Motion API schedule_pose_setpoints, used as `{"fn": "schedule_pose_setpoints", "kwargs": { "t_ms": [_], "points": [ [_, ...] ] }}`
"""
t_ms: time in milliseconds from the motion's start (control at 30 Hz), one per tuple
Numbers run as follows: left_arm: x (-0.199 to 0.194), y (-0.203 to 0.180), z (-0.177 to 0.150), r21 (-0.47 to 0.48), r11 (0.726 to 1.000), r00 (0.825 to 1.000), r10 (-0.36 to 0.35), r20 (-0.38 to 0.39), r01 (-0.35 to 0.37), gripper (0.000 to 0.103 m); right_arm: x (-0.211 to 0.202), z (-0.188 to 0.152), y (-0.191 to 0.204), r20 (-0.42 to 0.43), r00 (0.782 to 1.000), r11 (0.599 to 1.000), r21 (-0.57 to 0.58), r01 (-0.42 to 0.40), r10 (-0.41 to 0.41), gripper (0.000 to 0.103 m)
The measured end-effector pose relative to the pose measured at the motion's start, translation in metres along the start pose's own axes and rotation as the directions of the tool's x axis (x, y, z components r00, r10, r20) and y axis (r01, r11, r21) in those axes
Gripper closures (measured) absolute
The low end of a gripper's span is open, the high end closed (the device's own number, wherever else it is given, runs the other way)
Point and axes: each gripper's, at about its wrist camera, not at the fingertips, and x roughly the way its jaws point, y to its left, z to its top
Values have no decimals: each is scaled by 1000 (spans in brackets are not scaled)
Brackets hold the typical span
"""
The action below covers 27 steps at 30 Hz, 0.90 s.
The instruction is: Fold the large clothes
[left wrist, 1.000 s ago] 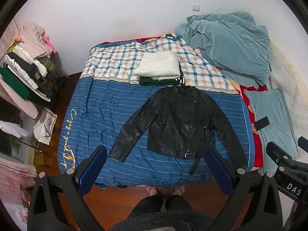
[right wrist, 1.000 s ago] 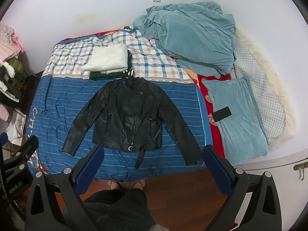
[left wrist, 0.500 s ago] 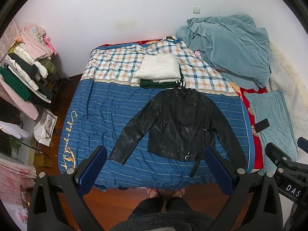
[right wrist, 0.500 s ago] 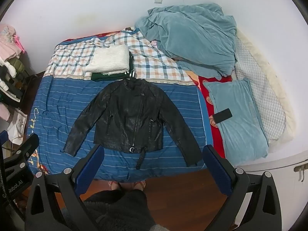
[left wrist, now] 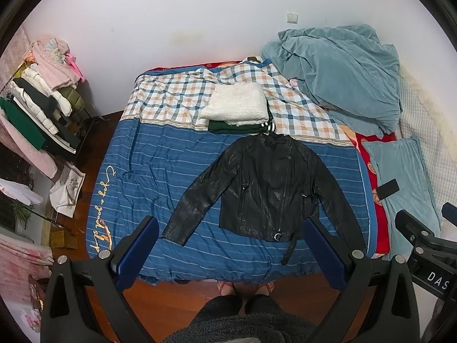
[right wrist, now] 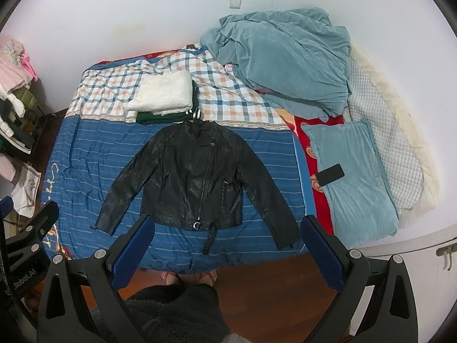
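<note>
A black leather jacket (left wrist: 265, 191) lies flat and face-up on the blue striped bedspread (left wrist: 160, 171), both sleeves spread out and down, its collar just beside a stack of folded clothes (left wrist: 237, 110) further up the bed and its hem near the foot edge, where a belt strap with a metal buckle trails toward the edge. Nothing on it is folded yet, so the task appears to be at its very start: the garment is laid out and the first fold is still to come.

The left gripper (left wrist: 228, 251) hangs above the foot of the bed with its blue-padded fingers spread wide and nothing between them; seen past its fingers, the jacket's hem lies between them and the cuff to the left of the jacket just beside the left finger. The right gripper (right wrist: 225, 245) is likewise released and empty, well above the jacket's hem.

The next move likely calls for both grippers to descend to the jacket and each pinch a cuff, then carry the sleeves inward across the chest. The leather looks stiff and slick, so a firm, deep pinch would seem wise.

A black phone (right wrist: 331, 175) rests on a teal pillow (right wrist: 351, 177) to the right of the jacket, well apart from it.
</note>
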Motion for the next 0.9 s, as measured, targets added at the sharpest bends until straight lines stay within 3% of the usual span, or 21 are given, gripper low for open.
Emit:
{"fn": "schedule_pose_setpoints", "kwargs": {
  "t_ms": [900],
  "points": [
    [-5,-1,4,-3,1000,1000,-1,10,1,0,-4,4,2,9,1000,1000,2,-1,1,0]
  ]
}}
